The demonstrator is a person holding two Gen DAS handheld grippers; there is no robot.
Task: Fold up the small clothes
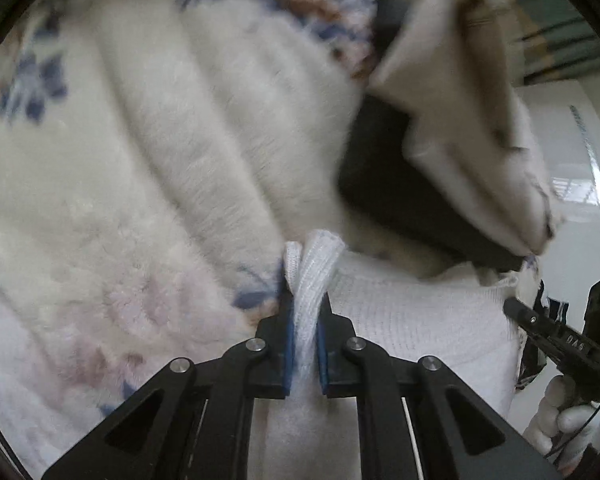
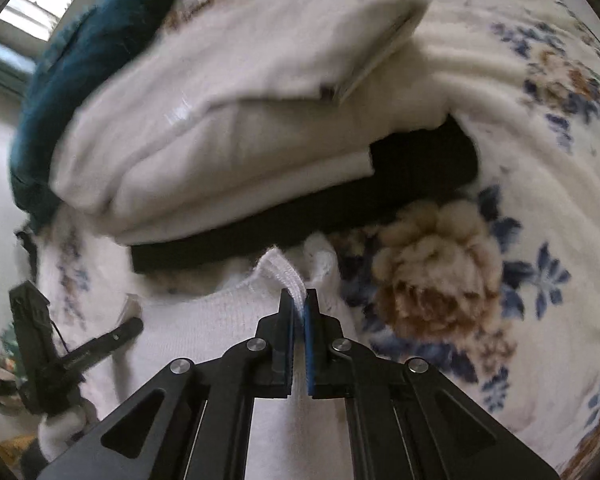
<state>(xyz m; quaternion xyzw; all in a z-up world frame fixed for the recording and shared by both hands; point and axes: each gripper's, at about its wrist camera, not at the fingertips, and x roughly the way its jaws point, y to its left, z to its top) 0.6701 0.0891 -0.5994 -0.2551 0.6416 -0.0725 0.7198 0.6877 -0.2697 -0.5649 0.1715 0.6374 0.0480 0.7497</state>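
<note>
On the blanket (image 1: 112, 184), white and fluffy with blue and brown flowers, lies the small white top (image 1: 412, 320) you are folding. It is knit, with a ribbed edge.

Your left gripper (image 1: 305, 304) is closed on that ribbed edge. The cloth bunches up between the two blue pads (image 1: 287, 344) and sticks out past the tips. Your right gripper (image 2: 299, 308) is closed on the ribbed edge of the top (image 2: 204, 336) too, at another spot. A small fold of white rib pokes up between its blue pads (image 2: 309, 340).

Just past the top sits a pile of folded clothes. A black piece (image 2: 300, 220) is at the bottom. A cream piece (image 2: 220, 128) lies over it, and a dark teal piece (image 2: 80, 80) shows behind the cream one. From the left camera you see the same cream piece (image 1: 460, 92) on the black piece (image 1: 400, 184).

From each camera you can see the other gripper off to the side, held in a white glove (image 1: 564, 420). The pictures are a bit blurry. A big brown flower (image 2: 432, 272) on the blanket (image 2: 540, 160) lies just beside the right gripper's tips.
</note>
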